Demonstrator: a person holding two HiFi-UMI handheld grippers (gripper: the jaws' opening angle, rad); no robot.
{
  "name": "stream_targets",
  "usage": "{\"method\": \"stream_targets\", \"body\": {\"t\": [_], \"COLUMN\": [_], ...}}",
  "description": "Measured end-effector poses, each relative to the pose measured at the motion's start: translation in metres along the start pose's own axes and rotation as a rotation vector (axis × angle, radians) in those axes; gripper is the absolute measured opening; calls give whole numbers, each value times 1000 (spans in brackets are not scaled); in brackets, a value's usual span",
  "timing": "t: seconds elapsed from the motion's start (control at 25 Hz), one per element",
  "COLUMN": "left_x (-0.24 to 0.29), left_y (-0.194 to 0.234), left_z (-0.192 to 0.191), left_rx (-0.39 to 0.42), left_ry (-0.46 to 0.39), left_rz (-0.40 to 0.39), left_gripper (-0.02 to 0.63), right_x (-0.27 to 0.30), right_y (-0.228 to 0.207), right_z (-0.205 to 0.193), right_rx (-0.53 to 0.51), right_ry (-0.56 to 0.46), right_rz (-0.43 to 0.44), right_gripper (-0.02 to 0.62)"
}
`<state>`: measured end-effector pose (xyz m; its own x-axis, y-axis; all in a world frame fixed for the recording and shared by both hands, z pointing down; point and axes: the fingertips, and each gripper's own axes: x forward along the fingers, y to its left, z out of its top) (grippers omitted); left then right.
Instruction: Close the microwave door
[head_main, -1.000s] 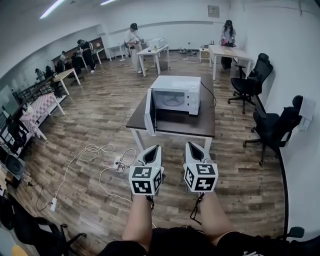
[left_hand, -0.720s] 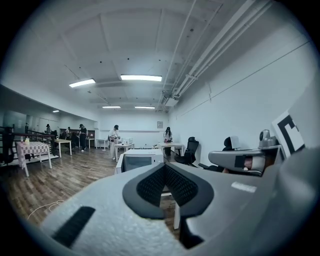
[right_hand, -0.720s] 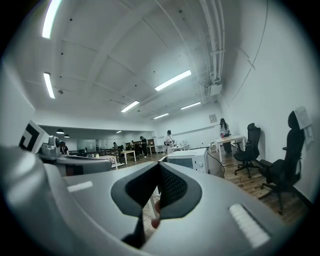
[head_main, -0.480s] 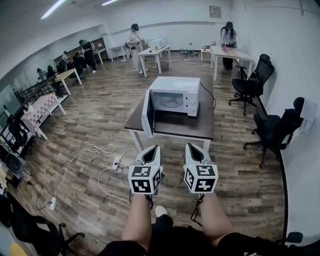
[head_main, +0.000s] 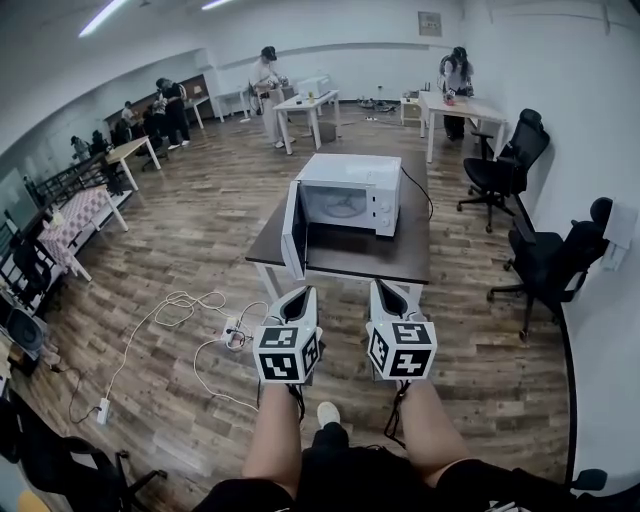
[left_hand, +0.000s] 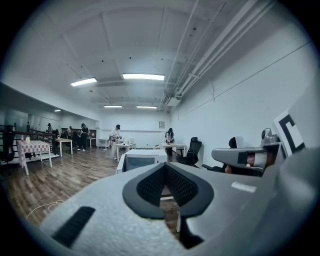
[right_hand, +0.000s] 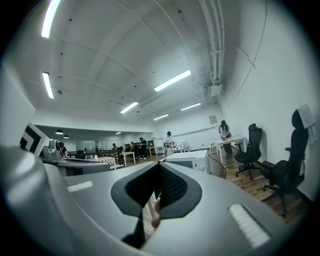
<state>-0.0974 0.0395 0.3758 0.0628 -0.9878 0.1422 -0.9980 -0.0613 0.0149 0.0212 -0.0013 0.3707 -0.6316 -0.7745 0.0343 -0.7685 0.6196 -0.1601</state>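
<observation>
Cabling, white and looped (head_main: 195, 305), sprawls over the wood floor to the left of the boxy white microwave (head_main: 350, 195) and nearer the person, probably feeding the sets around the room. The microwave stands on a dark brown rectangular worktop (head_main: 345, 258), set towards the far end, so there is bare worktop in front of it. Its white, left-hinged door (head_main: 294, 228) hangs wide open, swung out towards the person and roughly square to the oven front, so the cavity is exposed and the task has not started.

Nearer than the microwave, well short of it and apart from the worktop, the left gripper (head_main: 303, 293) points ahead with its dark pads pressed together on nothing. Just beside it the right gripper (head_main: 385, 289) is held the same way, its jaws also meeting at the tip and empty. Both are carried level and side by side, which looks like a walking posture and not a reach. Closed tips would suit pushing the door's outer face, and the left one sits nearer that face.

To the right of the microwave stand two black wheeled office chairs (head_main: 548, 258), clear of the path.

Against a second ago, both grippers sit a little higher in the head view, a pale shoe (head_main: 327, 412) now shows below them, and the door's angle is unchanged: the person seems to be stepping closer
</observation>
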Motion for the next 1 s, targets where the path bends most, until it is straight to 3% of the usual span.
{"method": "stream_targets", "body": {"t": [0.68, 1.0], "left_x": [113, 177], "left_y": [107, 155], "left_z": [10, 13], "left_rx": [-23, -24], "left_ry": [17, 39], "left_rz": [8, -46], "left_gripper": [9, 9], "right_x": [154, 228], "right_y": [-1, -9], "right_z": [7, 10], "right_rx": [-24, -22], "right_ry": [22, 28], "right_rz": [0, -42], "right_gripper": [9, 9]}}
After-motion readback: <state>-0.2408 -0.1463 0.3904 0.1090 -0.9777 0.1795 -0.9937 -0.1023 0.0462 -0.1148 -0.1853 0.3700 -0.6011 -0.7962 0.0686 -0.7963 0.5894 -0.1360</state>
